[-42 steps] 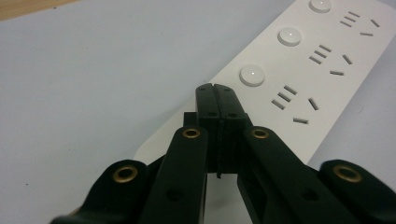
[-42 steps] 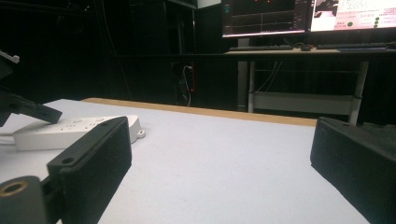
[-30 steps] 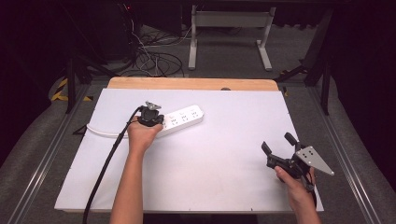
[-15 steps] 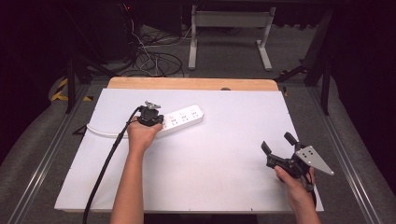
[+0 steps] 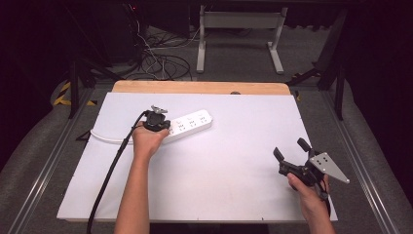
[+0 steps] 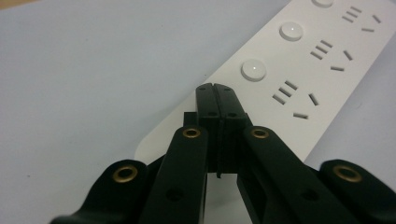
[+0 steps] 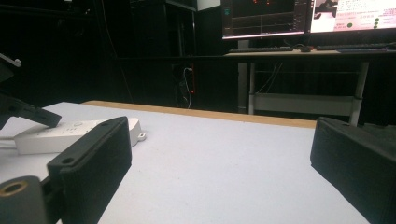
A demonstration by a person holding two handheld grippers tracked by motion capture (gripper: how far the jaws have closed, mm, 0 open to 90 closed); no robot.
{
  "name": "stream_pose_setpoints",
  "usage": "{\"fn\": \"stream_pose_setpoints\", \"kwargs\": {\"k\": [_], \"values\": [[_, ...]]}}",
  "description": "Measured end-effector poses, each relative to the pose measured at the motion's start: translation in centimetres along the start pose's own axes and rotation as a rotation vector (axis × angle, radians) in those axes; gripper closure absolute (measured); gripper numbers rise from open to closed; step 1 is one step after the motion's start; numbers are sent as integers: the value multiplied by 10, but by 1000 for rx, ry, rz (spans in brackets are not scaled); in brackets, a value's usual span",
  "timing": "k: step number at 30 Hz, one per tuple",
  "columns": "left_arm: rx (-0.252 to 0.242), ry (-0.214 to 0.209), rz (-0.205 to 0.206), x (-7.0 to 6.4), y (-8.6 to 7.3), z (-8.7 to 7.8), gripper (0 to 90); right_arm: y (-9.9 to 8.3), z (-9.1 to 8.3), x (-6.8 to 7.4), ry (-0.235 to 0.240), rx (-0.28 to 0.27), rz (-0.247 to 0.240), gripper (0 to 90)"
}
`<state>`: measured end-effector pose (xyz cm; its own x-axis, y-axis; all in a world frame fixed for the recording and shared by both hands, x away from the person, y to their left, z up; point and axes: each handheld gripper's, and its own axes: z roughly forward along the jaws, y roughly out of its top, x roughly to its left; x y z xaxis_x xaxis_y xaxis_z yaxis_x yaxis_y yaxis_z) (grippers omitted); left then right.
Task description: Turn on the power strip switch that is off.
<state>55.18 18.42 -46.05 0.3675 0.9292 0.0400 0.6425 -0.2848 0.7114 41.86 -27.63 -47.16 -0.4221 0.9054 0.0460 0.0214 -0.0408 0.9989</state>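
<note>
A white power strip (image 5: pixel 190 125) lies on the white table (image 5: pixel 234 170), left of centre, its white cord running off to the left. My left gripper (image 5: pixel 157 120) rests at the strip's near end, jaws shut together with nothing between them. In the left gripper view the closed tips (image 6: pixel 216 91) press on the power strip (image 6: pixel 299 70) just short of a round white button (image 6: pixel 253 69). My right gripper (image 5: pixel 291 152) hovers near the table's front right, jaws wide open and empty. In the right gripper view the right gripper (image 7: pixel 219 154) faces the far-off power strip (image 7: pixel 60 135).
A wooden strip (image 5: pixel 199 87) edges the table's far side. Beyond it stand a metal frame (image 5: pixel 238 34) and loose cables (image 5: pixel 160 63) on the floor. Monitors (image 7: pixel 303 16) glow on a desk in the right gripper view. A black cable (image 5: pixel 112 170) trails from my left gripper.
</note>
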Motion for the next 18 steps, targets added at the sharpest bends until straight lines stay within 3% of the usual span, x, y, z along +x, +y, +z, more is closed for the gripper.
{"fn": "stream_pose_setpoints", "kwargs": {"k": [6,8,18], "values": [[-4,-4,0,2,-1,1,900,1,-1,0,-1,-5,1,58],[-3,-25,-26,5,-1,1,900,1,-1,-1,1,-5,1,58],[-10,-9,-14,3,-2,1,900,0,0,0,3,2,1,58]]}}
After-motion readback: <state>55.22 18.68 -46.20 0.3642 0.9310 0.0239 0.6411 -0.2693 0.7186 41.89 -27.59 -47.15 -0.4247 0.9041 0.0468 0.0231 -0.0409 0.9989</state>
